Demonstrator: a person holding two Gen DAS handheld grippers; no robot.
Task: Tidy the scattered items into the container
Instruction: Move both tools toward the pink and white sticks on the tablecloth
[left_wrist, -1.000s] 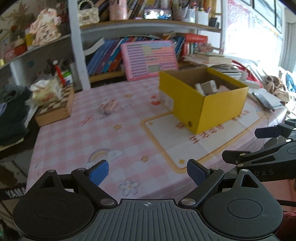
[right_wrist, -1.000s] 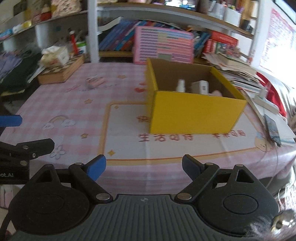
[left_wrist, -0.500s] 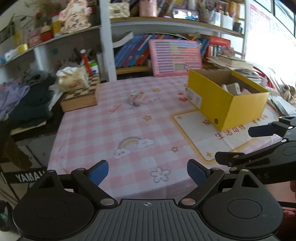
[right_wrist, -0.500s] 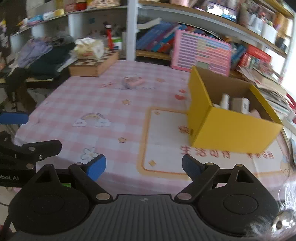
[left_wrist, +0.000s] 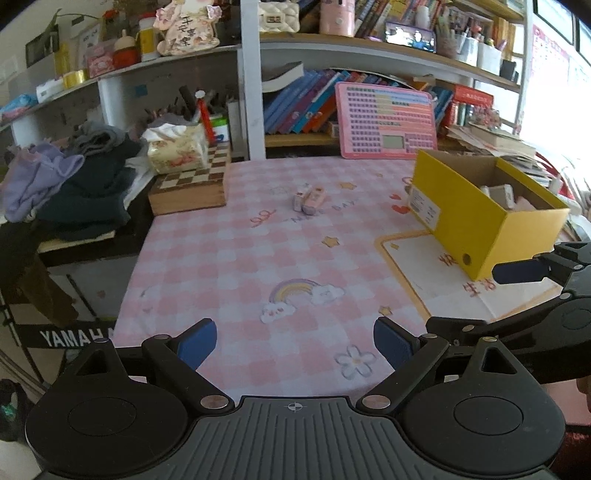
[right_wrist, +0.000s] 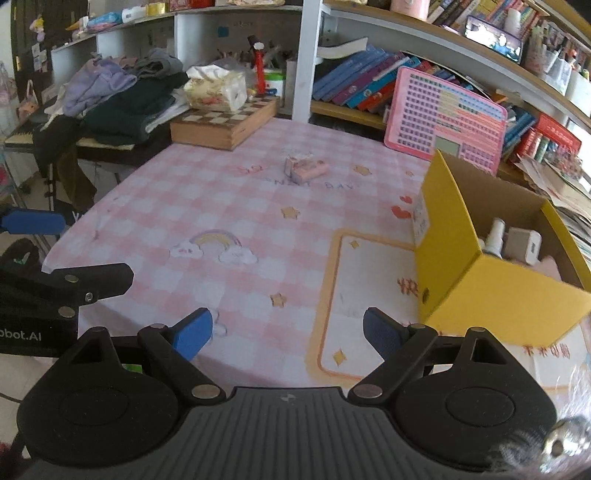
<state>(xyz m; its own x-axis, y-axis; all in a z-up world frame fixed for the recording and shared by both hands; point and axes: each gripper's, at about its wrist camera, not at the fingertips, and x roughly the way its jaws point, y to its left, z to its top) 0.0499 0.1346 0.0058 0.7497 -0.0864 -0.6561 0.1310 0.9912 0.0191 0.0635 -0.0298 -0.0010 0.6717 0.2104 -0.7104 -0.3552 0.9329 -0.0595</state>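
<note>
A small pink item with a pale box-like piece beside it (left_wrist: 309, 198) lies on the pink checked tablecloth, far ahead; it also shows in the right wrist view (right_wrist: 305, 168). A yellow cardboard box (left_wrist: 476, 221) stands at the right, holding a white bottle (right_wrist: 494, 236) and a white block (right_wrist: 523, 245); the box shows in the right wrist view (right_wrist: 491, 295) too. My left gripper (left_wrist: 294, 343) is open and empty over the table's near edge. My right gripper (right_wrist: 286, 332) is open and empty, near the box's front corner.
A chessboard box (left_wrist: 190, 188) with a tissue pack (left_wrist: 177, 149) sits at the table's far left. A pink board (left_wrist: 386, 122) leans on the bookshelf behind. Piled clothes (left_wrist: 74, 177) lie left of the table. Papers and books (left_wrist: 498, 138) lie beyond the box.
Both views have swung left and pulled back: the yellow box has shifted to the right and the pink item has come nearer the centre. Both grippers stay open.
</note>
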